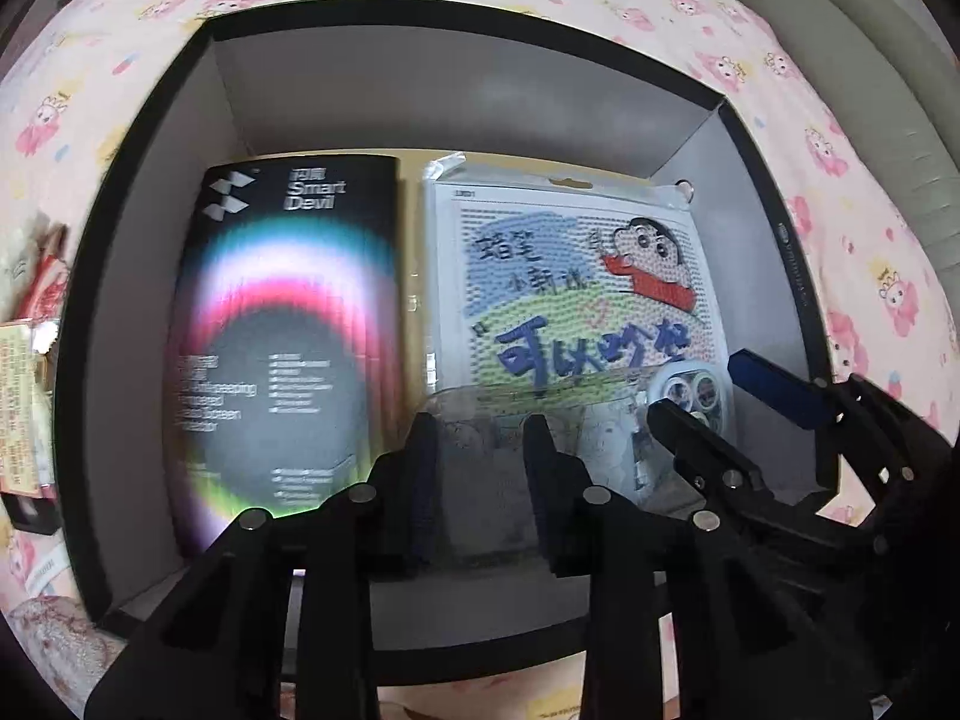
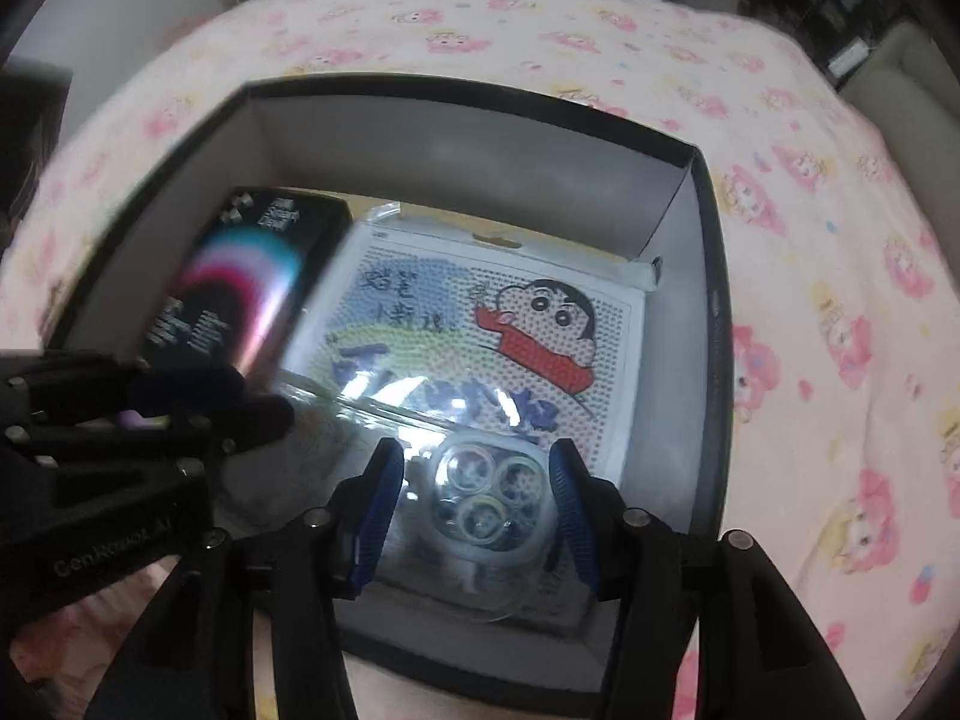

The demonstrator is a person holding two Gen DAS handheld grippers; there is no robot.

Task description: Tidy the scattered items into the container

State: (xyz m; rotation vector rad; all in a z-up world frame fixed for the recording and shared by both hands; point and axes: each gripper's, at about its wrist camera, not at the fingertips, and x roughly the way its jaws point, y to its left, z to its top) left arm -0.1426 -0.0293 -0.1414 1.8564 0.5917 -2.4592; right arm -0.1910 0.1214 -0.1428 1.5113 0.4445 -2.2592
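A black-rimmed open box [image 1: 450,21] [image 2: 714,312] sits on a pink cartoon bedsheet. Inside lie a black Smart Devil package [image 1: 288,324] [image 2: 240,282] at left and a cartoon bead-art pack [image 1: 570,276] [image 2: 492,324] at right. A clear phone case [image 1: 492,462] [image 2: 486,510] with camera rings is held over the box, above the bead-art pack. My left gripper [image 1: 480,450] is shut on the case's left end. My right gripper [image 2: 474,492] [image 1: 714,390] is shut on its camera-ring end.
Snack packets [image 1: 30,372] lie on the sheet left of the box. A grey sofa [image 1: 840,60] stands at the far right. The pink bedsheet [image 2: 840,300] surrounds the box on all sides.
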